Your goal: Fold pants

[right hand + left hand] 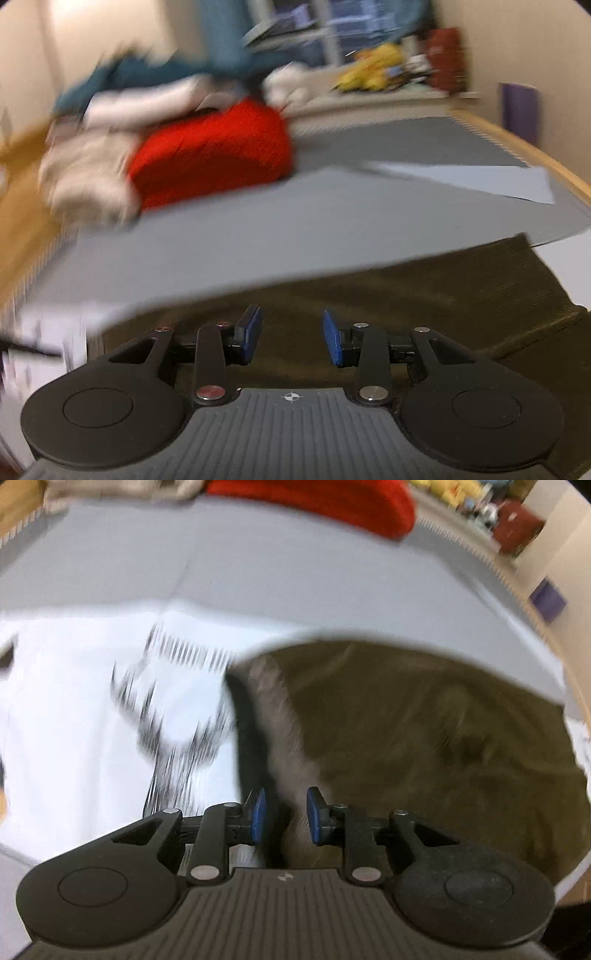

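The olive-brown pants [424, 746] lie on the grey mat [258, 565], filling the right half of the blurred left wrist view. My left gripper [284, 818] hangs over their left edge with its blue pads [258, 816] apart; cloth shows in the gap but no pad grips it. In the right wrist view the pants [388, 288] spread under and ahead of my right gripper [291, 339], which is open with nothing between its pads [334, 341].
A white printed garment [110, 709] lies left of the pants. A red garment [214, 155] and a heap of pale and teal clothes [110, 122] sit at the mat's far side. The wooden edge [554, 170] runs along the right.
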### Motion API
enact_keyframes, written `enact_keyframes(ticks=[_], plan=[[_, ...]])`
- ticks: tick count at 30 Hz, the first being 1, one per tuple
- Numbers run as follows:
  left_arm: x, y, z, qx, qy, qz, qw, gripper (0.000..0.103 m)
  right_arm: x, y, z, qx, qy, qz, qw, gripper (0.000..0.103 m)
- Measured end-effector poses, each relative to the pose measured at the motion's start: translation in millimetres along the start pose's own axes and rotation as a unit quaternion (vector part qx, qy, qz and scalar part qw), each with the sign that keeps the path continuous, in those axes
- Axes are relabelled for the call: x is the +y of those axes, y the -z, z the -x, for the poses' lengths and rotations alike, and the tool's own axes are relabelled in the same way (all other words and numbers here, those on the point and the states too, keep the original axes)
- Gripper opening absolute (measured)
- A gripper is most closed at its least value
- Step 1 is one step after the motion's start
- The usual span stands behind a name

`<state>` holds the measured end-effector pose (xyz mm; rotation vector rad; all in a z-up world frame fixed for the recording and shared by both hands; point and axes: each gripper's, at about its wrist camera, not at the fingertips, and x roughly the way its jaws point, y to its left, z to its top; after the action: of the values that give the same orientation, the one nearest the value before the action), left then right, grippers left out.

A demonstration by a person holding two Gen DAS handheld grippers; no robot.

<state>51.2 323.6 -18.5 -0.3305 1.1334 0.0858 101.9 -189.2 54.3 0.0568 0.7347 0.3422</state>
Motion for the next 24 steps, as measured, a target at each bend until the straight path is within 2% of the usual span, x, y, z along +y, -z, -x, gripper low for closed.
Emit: enact_keyframes(ticks=[2, 4, 6, 7, 9, 12, 15, 17, 18, 19, 21, 24], plan=[[10.7, 14.1, -9.4, 0.024, 0.011, 0.012, 0.9996, 0.033, 18.7, 15.5, -20.9, 0.046, -0.005, 0.032, 0.998, 0.039], [17.4, 23.4, -15.6, 0.036, 0.015, 0.023, 0.999, 0.047, 35.4, 34.9, -45.1, 0.104, -0.013, 0.048, 0.993, 0.039], [18.2, 28.1, -20.7, 0.038, 0.025, 0.031, 0.9985, 0.057, 47.8, 55.6, -68.6, 0.158, -0.01, 0.061, 0.986, 0.039], [16.9, 27.4, -23.2, 0.038, 0.028, 0.032, 0.9983, 0.065, 51.7, 60.7, -77.6, 0.177, -0.011, 0.07, 0.982, 0.039], [9.6, 27.9, -28.1, 0.04, 0.028, 0.025, 0.9985, 0.074, 65.4, 73.1, -89.2, 0.208, -0.015, 0.095, 0.973, 0.039], [-4.7, 33.3, -40.8, 0.055, 0.01, -0.008, 0.9984, 0.075, 78.7, 84.5, -101.3, 0.234, -0.015, 0.129, 0.963, 0.039], [-14.9, 41.2, -51.9, 0.077, -0.015, -0.044, 0.9959, 0.073, 83.5, 83.8, -106.6, 0.244, -0.015, 0.137, 0.96, 0.039], [-17.8, 47.1, -56.0, 0.082, -0.023, -0.064, 0.9943, 0.066, 85.8, 83.2, -106.4, 0.245, -0.02, 0.136, 0.96, 0.039], [-18.7, 48.0, -54.0, 0.079, -0.014, -0.071, 0.9942, 0.043, 85.6, 82.3, -105.3, 0.245, -0.022, 0.136, 0.96, 0.039], [-17.9, 47.3, -51.3, 0.082, 0.007, -0.067, 0.9943, 0.03, 87.6, 81.3, -105.4, 0.244, -0.023, 0.139, 0.959, 0.039], [-18.5, 45.0, -44.1, 0.074, -0.002, -0.073, 0.9946, 0.025, 90.3, 78.8, -104.3, 0.24, -0.026, 0.139, 0.96, 0.039], [-15.6, 46.1, -30.5, 0.064, -0.015, -0.082, 0.9945, 0.024, 92.8, 74.8, -103.0, 0.235, -0.032, 0.136, 0.962, 0.039]])
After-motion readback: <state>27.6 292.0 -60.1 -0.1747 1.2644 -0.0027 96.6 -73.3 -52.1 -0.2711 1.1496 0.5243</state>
